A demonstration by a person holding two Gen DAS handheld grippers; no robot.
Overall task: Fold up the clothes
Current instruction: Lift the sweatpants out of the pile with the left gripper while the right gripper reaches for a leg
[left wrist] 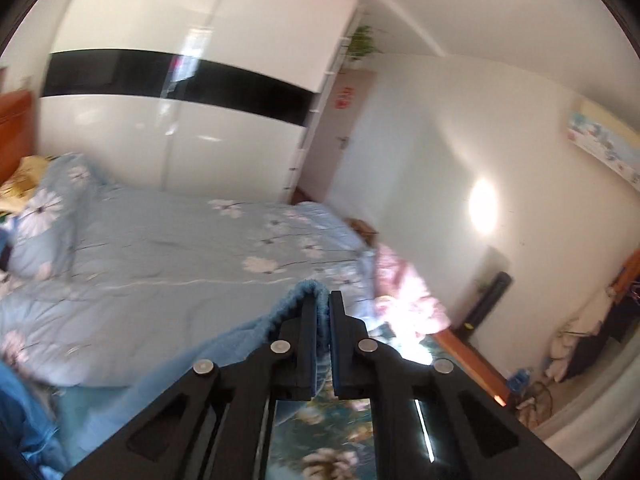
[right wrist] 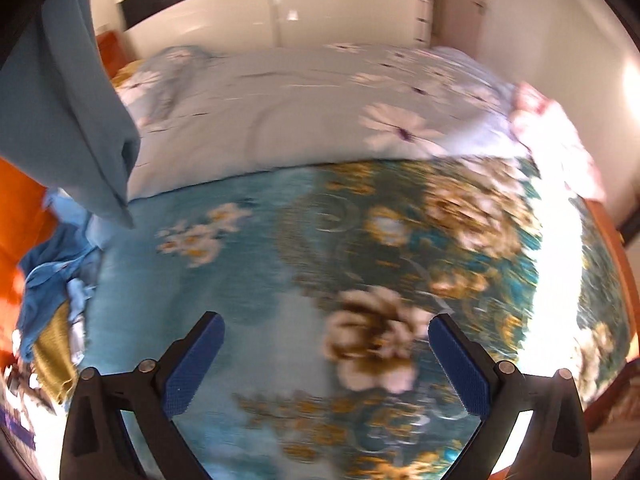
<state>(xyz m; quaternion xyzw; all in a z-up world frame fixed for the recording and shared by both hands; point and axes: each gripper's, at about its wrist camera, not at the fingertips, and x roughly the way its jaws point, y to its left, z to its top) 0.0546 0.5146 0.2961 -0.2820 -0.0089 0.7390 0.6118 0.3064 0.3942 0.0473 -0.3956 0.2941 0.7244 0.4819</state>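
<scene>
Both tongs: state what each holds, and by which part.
Left tongs are shut on the blue garment, pinching its bunched upper edge. Right tongs are open and hold nothing.

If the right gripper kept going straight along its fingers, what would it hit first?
Most likely the teal floral bedspread: the open right gripper holds nothing and points down at it, with nothing visible between. Depth is unclear through blur.

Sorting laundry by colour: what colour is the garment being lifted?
Light blue garment, plain, clearest in the right wrist view.
</scene>
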